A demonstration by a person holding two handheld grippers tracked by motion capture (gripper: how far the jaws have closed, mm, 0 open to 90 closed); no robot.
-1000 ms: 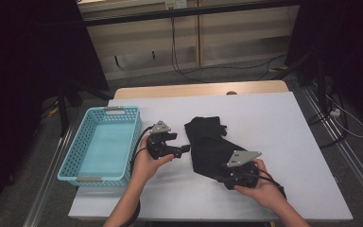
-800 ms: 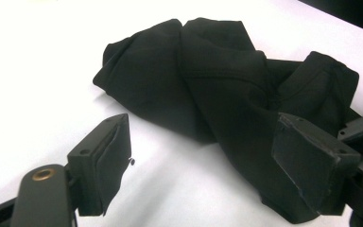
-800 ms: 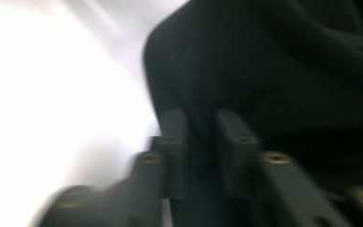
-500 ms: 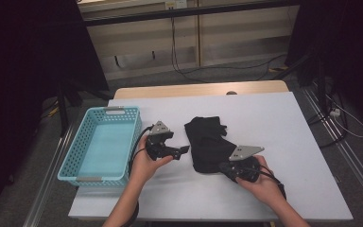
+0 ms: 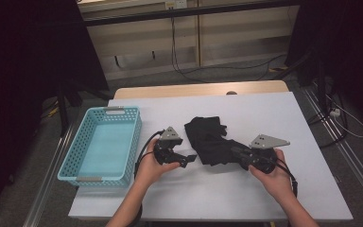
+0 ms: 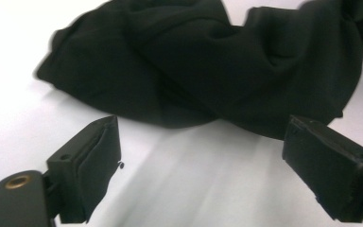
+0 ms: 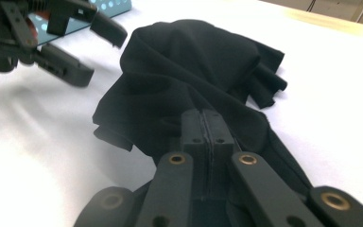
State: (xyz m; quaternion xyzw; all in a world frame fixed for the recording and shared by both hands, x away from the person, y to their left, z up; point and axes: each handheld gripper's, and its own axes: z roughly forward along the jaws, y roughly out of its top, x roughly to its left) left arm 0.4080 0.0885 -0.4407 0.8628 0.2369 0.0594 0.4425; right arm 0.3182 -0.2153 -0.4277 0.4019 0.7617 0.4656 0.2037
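A crumpled black cloth (image 5: 208,135) lies mid-table. My right gripper (image 5: 235,151) is shut on its near right edge, and that edge is drawn out towards the hand. In the right gripper view the two jaws meet (image 7: 207,125) with a fold of the cloth (image 7: 189,71) pinched between them. My left gripper (image 5: 189,158) sits just left of the cloth and points at it. Its jaws have just opened wide, then eased in slightly. In the left gripper view they stand far apart (image 6: 203,156) with nothing between them, and the cloth (image 6: 208,61) lies a little ahead.
A light blue plastic basket (image 5: 121,110) stands at the table's left edge, with nothing in it. The white table (image 5: 274,113) has bare room to the right and along its front. Dark floor, cables and a low shelf lie beyond the far edge.
My right gripper has closed on the cloth's near edge and moved up and to the right, stretching that edge out. The left hand has hardly moved.
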